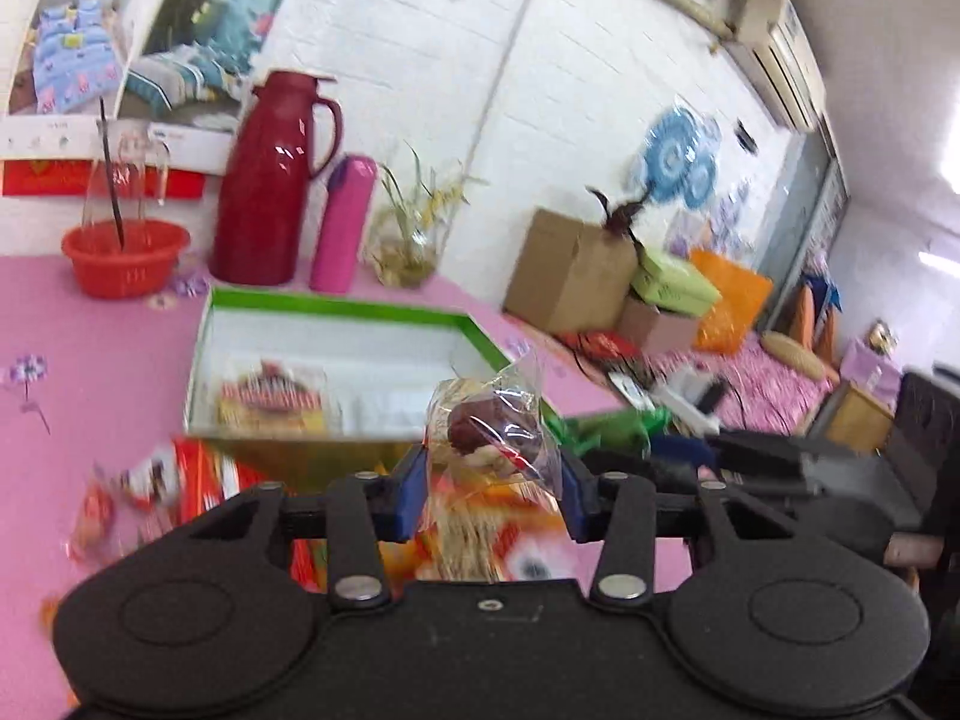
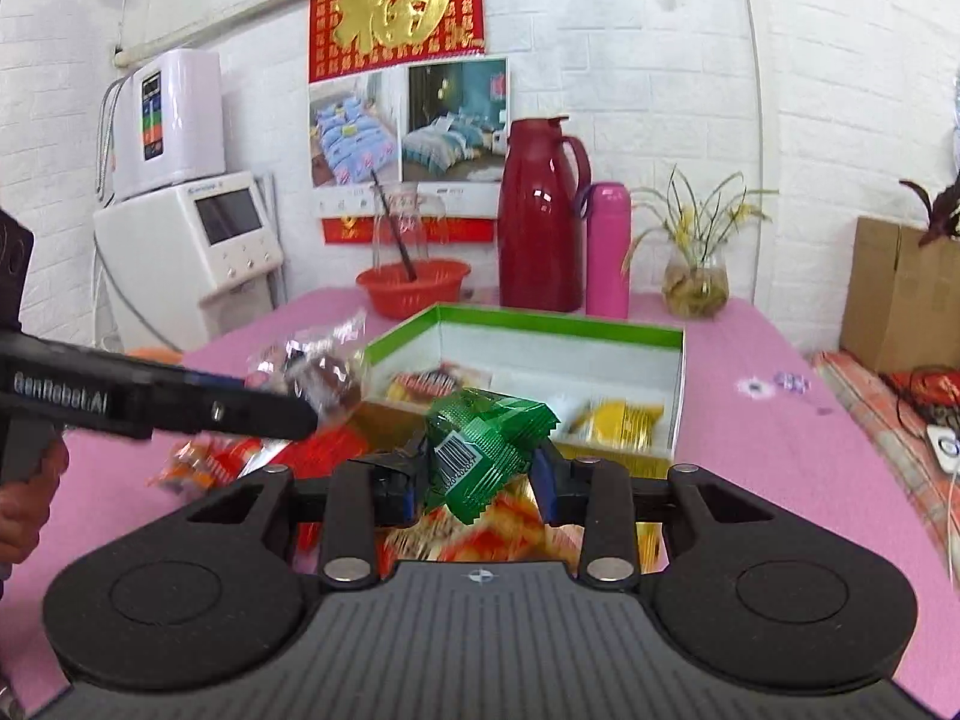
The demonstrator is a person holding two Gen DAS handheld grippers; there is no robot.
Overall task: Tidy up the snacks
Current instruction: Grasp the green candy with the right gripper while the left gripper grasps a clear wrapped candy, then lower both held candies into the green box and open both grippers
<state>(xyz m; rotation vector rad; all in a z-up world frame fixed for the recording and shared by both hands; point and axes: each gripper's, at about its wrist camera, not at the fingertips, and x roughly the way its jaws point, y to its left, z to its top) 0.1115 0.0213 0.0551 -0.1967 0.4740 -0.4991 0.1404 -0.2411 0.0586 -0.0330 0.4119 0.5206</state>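
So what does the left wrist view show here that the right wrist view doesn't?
Only the left wrist view: the left gripper clamping a clear-wrapped snack with a dark piece inside, the stacked boxes and the wall air conditioner.

Only the right wrist view: the right gripper clamping a green packet with a barcode, the white appliances and a yellow packet in the box.

Both: the green-rimmed box, red jug, pink flask, red basket.
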